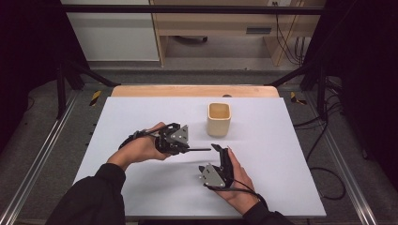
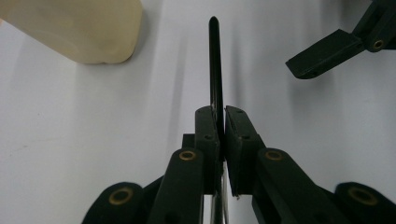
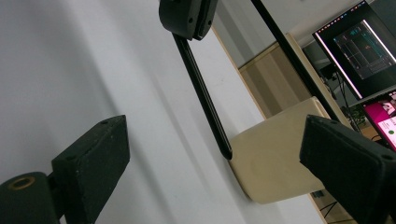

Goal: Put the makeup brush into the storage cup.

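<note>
A thin black stick pokes out level over the white table top, and my left gripper is shut on its near end. In the left gripper view the pads pinch the stick at the left gripper. My right gripper stands open just beyond the stick's tip, with no pad touching it. The right gripper view has the stick slanting down between the wide-apart jaws of the right gripper, held above by the left gripper. A cream square cup stands upright behind both grippers.
The cup lies to the upper left of the stick in the left gripper view, and one right fingertip shows at upper right. Black frame bars and cables flank the table. Monitors glow beyond the cup.
</note>
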Motion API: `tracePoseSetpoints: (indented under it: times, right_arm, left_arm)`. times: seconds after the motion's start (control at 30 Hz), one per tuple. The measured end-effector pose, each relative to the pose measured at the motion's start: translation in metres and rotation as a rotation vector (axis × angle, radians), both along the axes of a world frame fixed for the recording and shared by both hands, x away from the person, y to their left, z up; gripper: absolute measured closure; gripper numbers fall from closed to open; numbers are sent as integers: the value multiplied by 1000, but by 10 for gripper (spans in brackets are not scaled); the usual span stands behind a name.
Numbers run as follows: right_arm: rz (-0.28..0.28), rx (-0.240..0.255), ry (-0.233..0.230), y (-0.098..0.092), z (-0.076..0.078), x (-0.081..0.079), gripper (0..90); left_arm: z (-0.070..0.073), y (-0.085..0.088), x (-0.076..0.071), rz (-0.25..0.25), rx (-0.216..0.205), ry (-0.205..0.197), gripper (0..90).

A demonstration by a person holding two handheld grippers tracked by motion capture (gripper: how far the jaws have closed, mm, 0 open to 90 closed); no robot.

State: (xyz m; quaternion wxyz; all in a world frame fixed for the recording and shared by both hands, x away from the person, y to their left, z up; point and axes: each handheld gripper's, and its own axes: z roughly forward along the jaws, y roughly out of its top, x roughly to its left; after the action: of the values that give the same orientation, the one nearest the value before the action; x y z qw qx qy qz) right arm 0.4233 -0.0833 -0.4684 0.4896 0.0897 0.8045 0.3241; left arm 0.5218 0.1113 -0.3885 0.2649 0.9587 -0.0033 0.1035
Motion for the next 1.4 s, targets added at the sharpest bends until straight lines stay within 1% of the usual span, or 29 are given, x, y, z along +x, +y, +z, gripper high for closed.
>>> tracePoseSetpoints:
  times: [0.1, 0.13, 0.2, 0.47, 0.6, 0.7, 0.87, 0.97, 1.3, 1.4]
  right_arm:
    - [-4, -4, -5, 0, 0, 0, 84]
    - [-4, -7, -6, -1, 1, 0, 84]
    - [-6, -9, -10, -1, 1, 1, 86]
    - [-7, -21, -16, -2, 2, 1, 92]
    - [-8, -26, -19, -2, 1, 1, 91]
    - [-12, -33, -33, -1, 1, 0, 92]
    - [-20, -49, -44, -1, -1, 0, 99]
    - [-24, -56, -50, 0, -1, -1, 103]
    - [-25, -71, -59, 1, -2, -1, 129]
    - [-44, -79, -72, 2, -2, -1, 144]
  left_arm:
    - [1, -2, 0, -5, 3, -4, 842]
    - [1, -2, 0, 2, -5, -2, 842]
    - [2, -4, 0, -5, 3, -4, 842]
    - [4, -8, 0, -8, -1, -5, 842]
    - [4, -10, -1, -6, -10, -6, 841]
    - [5, -11, -1, -9, -3, -11, 842]
    - [5, -12, -1, -8, -11, -12, 841]
    - [6, -13, -1, -10, -2, -10, 842]
    - [6, -15, -2, -5, -16, -18, 841]
    - [7, -16, -2, -2, -20, -18, 842]
